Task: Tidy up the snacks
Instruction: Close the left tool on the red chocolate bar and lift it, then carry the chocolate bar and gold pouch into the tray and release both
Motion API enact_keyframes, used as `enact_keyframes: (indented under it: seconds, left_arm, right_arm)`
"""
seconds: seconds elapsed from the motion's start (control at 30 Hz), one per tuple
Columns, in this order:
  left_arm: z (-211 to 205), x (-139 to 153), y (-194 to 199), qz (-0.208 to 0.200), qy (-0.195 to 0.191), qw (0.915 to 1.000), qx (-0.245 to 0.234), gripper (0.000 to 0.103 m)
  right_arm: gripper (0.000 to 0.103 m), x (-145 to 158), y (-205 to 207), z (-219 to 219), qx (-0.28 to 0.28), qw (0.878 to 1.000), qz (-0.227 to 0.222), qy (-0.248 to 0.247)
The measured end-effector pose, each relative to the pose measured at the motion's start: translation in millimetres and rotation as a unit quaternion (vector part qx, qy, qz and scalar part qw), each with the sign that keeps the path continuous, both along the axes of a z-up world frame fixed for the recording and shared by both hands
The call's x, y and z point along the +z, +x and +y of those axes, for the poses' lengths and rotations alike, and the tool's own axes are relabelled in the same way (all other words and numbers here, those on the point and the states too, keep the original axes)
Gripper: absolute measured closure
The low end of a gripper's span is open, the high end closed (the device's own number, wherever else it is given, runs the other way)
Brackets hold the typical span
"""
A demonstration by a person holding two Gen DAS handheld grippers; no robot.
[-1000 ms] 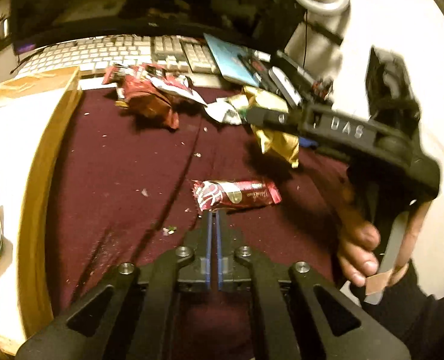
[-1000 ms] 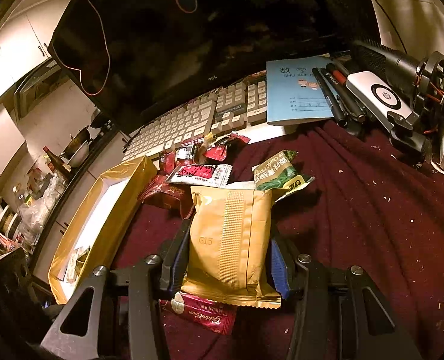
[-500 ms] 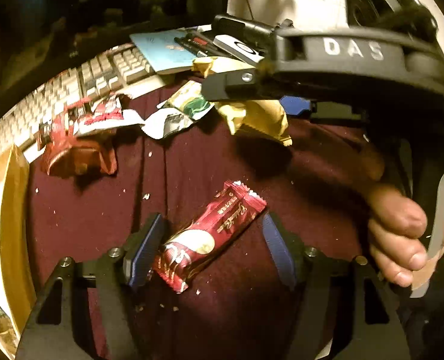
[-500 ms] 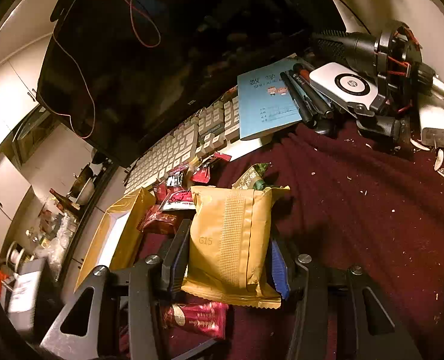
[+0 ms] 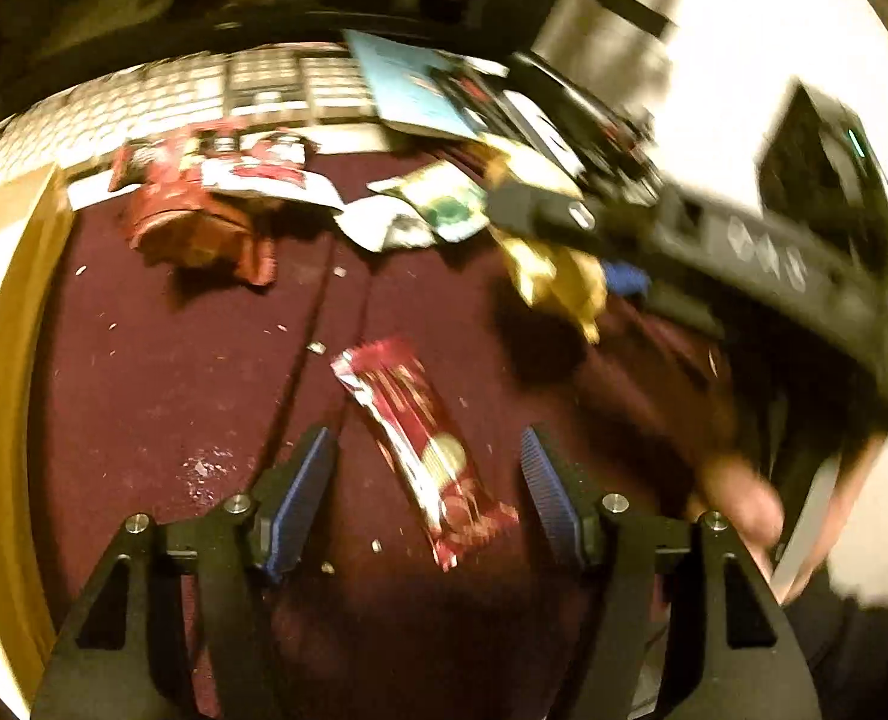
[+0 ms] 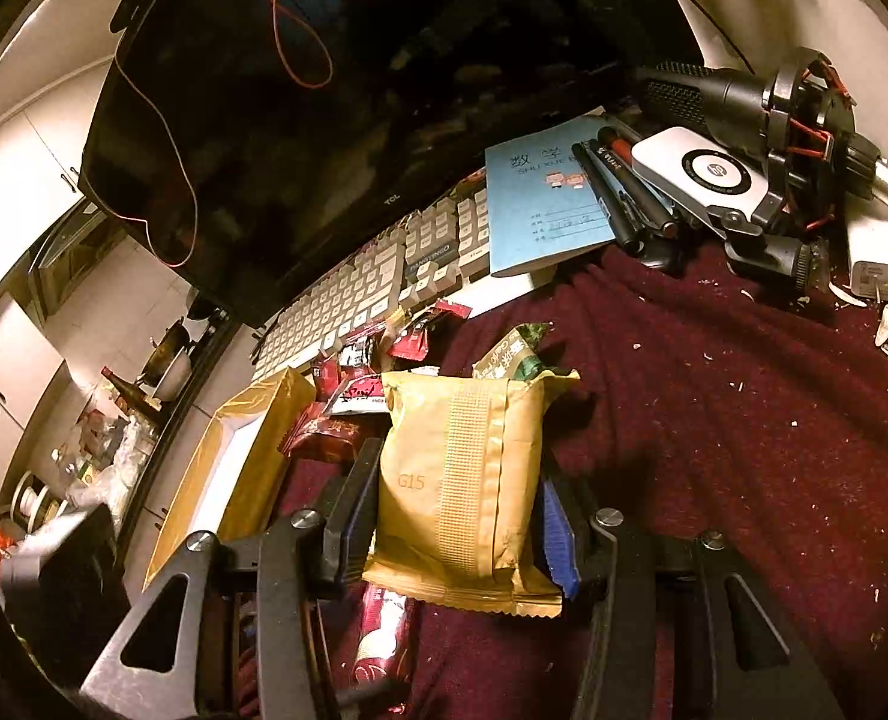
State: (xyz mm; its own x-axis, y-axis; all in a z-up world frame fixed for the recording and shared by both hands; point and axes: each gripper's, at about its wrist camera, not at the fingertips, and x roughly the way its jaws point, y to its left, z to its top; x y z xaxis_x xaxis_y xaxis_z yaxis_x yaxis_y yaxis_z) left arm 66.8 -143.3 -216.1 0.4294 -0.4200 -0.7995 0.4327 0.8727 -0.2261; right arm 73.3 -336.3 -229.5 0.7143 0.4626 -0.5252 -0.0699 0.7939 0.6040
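Observation:
My left gripper (image 5: 423, 483) is open, its blue pads on either side of a red snack bar (image 5: 426, 444) that lies on the maroon cloth (image 5: 162, 372). My right gripper (image 6: 453, 516) is shut on a tan snack packet (image 6: 465, 480) and holds it above the cloth; it shows blurred in the left wrist view (image 5: 555, 276). The red bar also shows below the packet (image 6: 384, 642). A pile of red snack packets (image 5: 204, 204) and a green and white packet (image 5: 438, 204) lie near the keyboard. A yellow-rimmed box (image 6: 234, 468) stands at the left.
A keyboard (image 6: 378, 288), a dark monitor (image 6: 300, 120), a blue notebook (image 6: 540, 210), pens, a white charger (image 6: 702, 174) and a microphone (image 6: 762, 102) line the back. Crumbs dot the cloth. The box rim (image 5: 0, 360) runs along the left.
My left gripper went from shut to open and moved in over the red bar, which now lies between its pads. My right gripper has lifted the tan packet a little.

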Motion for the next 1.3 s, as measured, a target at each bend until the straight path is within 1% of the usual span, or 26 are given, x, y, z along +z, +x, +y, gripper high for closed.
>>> enact_keyframes:
  seconds: [0.03,0.07,0.1,0.13,0.2,0.27,0.33,0.4,0.43,0.47,0.5,0.57,0.6,0.7,0.8,0.83,0.9,0.97,1.03,1.1,1.17,1.2,1.23,1.3]
  left_arm:
    - [-1,-1,1,-0.003,0.010,0.9997,0.024,0.041]
    - [0,-2,-1,-0.008,0.019,0.9991,0.036,0.052]
    - [-4,-2,-2,-0.016,0.037,0.9982,0.046,0.061]
    - [-7,-2,-4,-0.026,0.050,0.9971,0.050,0.062]
    - [-8,-3,-7,-0.035,0.061,0.9960,0.056,0.066]
    - [-9,-1,-9,-0.046,0.076,0.9944,0.058,0.067]
    - [-14,-8,-8,-0.050,0.085,0.9938,0.052,0.065]
    - [-16,-10,-14,-0.072,0.101,0.9910,0.052,0.063]
    - [-18,-11,-16,-0.082,0.112,0.9892,0.047,0.064]
    - [-16,-10,-18,-0.082,0.110,0.9894,0.048,0.078]
    - [-15,-9,-19,-0.080,0.104,0.9902,0.048,0.080]
    - [-7,-7,-19,-0.084,0.094,0.9903,0.060,0.080]
    - [0,-4,-21,-0.087,0.080,0.9907,0.067,0.080]
    - [22,6,-26,-0.083,0.021,0.9924,0.088,0.080]
    - [45,21,-33,-0.086,-0.033,0.9893,0.113,0.080]
    - [57,27,-36,-0.088,-0.047,0.9867,0.128,0.080]
    - [77,38,-41,-0.098,-0.059,0.9811,0.156,0.080]
    - [99,49,-49,-0.112,-0.067,0.9739,0.186,0.080]
    - [122,58,-56,-0.128,-0.068,0.9645,0.221,0.080]
    - [144,64,-58,-0.135,-0.060,0.9552,0.257,0.080]
    - [164,66,-56,-0.132,-0.051,0.9475,0.287,0.080]
    - [175,66,-54,-0.131,-0.046,0.9434,0.301,0.080]
    - [186,66,-53,-0.130,-0.042,0.9397,0.314,0.080]
    - [202,65,-48,-0.125,-0.032,0.9344,0.332,0.080]
  right_arm:
    - [0.055,0,-1,0,0.000,1.000,0.000,-0.001]
    - [0.055,0,0,1,0.001,1.000,0.000,-0.001]
    - [0.055,0,0,2,0.001,1.000,0.000,-0.003]
    - [0.055,0,0,2,0.001,1.000,0.000,-0.004]
    - [0.055,0,0,3,0.003,1.000,0.000,-0.006]
    - [0.055,0,2,5,0.006,1.000,0.003,-0.011]
    - [0.055,-1,5,7,0.008,1.000,0.005,-0.016]
    - [0.055,-1,6,9,0.010,1.000,0.006,-0.024]
    - [0.055,-1,6,11,0.010,1.000,0.006,-0.028]
    - [0.055,-1,6,11,0.008,0.999,0.005,-0.031]
    - [0.055,-1,5,12,0.006,0.999,0.004,-0.035]
    - [0.055,0,4,13,0.004,0.999,0.001,-0.041]
    - [0.055,0,4,13,0.004,0.999,-0.001,-0.044]
    - [0.055,1,5,15,0.007,0.999,-0.002,-0.052]
    - [0.055,2,6,17,0.013,0.998,-0.006,-0.057]
    - [0.055,3,5,18,0.016,0.998,-0.009,-0.058]
    - [0.055,4,4,21,0.026,0.998,-0.016,-0.061]
    - [0.055,7,4,27,0.038,0.997,-0.016,-0.070]
    - [0.055,13,2,41,0.061,0.996,-0.022,-0.068]
    - [0.055,28,-2,65,0.097,0.992,-0.041,-0.065]
    - [0.055,40,-4,88,0.133,0.988,-0.055,-0.060]
    - [0.055,48,-5,109,0.163,0.983,-0.062,-0.058]
    - [0.055,52,-5,120,0.180,0.980,-0.066,-0.061]
    - [0.055,62,-4,159,0.218,0.969,-0.076,-0.082]
